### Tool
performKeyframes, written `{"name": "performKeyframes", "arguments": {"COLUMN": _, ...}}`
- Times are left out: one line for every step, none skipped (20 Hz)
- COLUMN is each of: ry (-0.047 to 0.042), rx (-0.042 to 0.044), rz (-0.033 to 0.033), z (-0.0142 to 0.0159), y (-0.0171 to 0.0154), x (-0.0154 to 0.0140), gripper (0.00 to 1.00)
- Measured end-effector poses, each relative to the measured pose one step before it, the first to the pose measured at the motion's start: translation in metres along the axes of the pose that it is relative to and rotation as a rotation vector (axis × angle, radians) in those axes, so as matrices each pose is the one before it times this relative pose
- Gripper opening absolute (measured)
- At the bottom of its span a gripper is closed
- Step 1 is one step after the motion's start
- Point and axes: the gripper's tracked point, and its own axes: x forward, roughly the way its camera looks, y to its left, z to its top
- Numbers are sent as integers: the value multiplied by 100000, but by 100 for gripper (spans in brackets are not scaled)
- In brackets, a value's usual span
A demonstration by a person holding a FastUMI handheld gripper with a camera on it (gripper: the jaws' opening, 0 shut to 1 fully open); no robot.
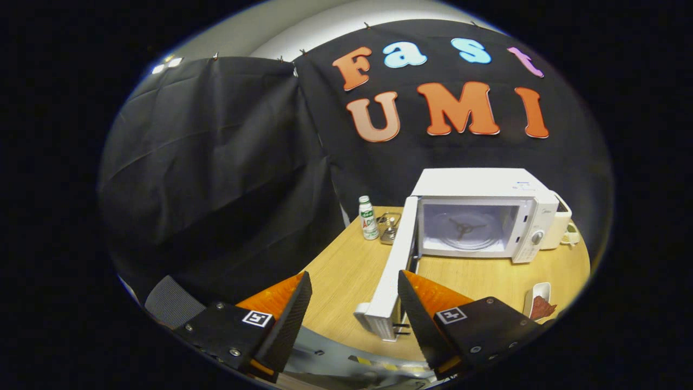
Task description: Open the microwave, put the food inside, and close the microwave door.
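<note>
Orange and black, the gripper (354,303) hangs above the near edge of the table (346,271) with its fingers (289,319) spread wide and nothing between them. In the gap, toward the finger at 3 o'clock, lies the free end of the door (387,281), white, swung fully out from the microwave (482,216) and reaching toward me; whether that finger touches it I cannot tell. Off at 3 o'clock from that finger, near the table's rim, sits a small white tray (536,295) with a dark reddish piece of food (541,309) in it, well apart from the oven. Farther on, at about 1 o'clock, the microwave stands open, its pale cavity showing a round glass plate (465,227) on the floor and a knob (537,236) on the panel at its right side. A cream kettle-like vessel (564,225) stands just beside it on that side. At 12 o'clock, beyond the door's hinge end, a small white bottle (368,218) with a green label stands upright, and next to it a small metal thing (389,227) I cannot make out.
</note>
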Motion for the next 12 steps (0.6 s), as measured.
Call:
{"name": "performKeyframes", "arguments": {"ry": -1570, "rx": 85, "rz": -4327, "z": 447, "y": -2152, "x": -98, "gripper": 97}}
{"name": "performKeyframes", "arguments": {"ry": -1050, "rx": 404, "rz": -4155, "z": 250, "y": -2134, "x": 17, "gripper": 98}}
{"name": "performKeyframes", "arguments": {"ry": -997, "rx": 592, "rz": -4068, "z": 134, "y": -1961, "x": 81, "gripper": 98}}
{"name": "performKeyframes", "arguments": {"ry": -556, "rx": 444, "rz": -4231, "z": 144, "y": -2350, "x": 99, "gripper": 98}}
{"name": "performKeyframes", "arguments": {"ry": -879, "rx": 188, "rz": -4234, "z": 45, "y": -2274, "x": -17, "gripper": 98}}
{"name": "performKeyframes", "arguments": {"ry": -864, "rx": 249, "rz": -4540, "z": 153, "y": -2445, "x": 112, "gripper": 98}}
{"name": "performKeyframes", "arguments": {"ry": -314, "rx": 141, "rz": -4197, "z": -67, "y": -2192, "x": -45, "gripper": 99}}
{"name": "performKeyframes", "arguments": {"ry": -877, "rx": 26, "rz": -4072, "z": -68, "y": -2293, "x": 155, "gripper": 99}}
{"name": "performKeyframes", "arguments": {"ry": -1160, "rx": 42, "rz": -2920, "z": -102, "y": -2007, "x": 198, "gripper": 99}}
{"name": "performKeyframes", "arguments": {"ry": -1290, "rx": 601, "rz": -2874, "z": 3, "y": -2024, "x": 194, "gripper": 99}}
{"name": "performKeyframes", "arguments": {"ry": -1523, "rx": 1059, "rz": -3003, "z": -260, "y": -2212, "x": 357, "gripper": 99}}
{"name": "performKeyframes", "arguments": {"ry": -280, "rx": 1217, "rz": -2912, "z": -338, "y": -2176, "x": 354, "gripper": 99}}
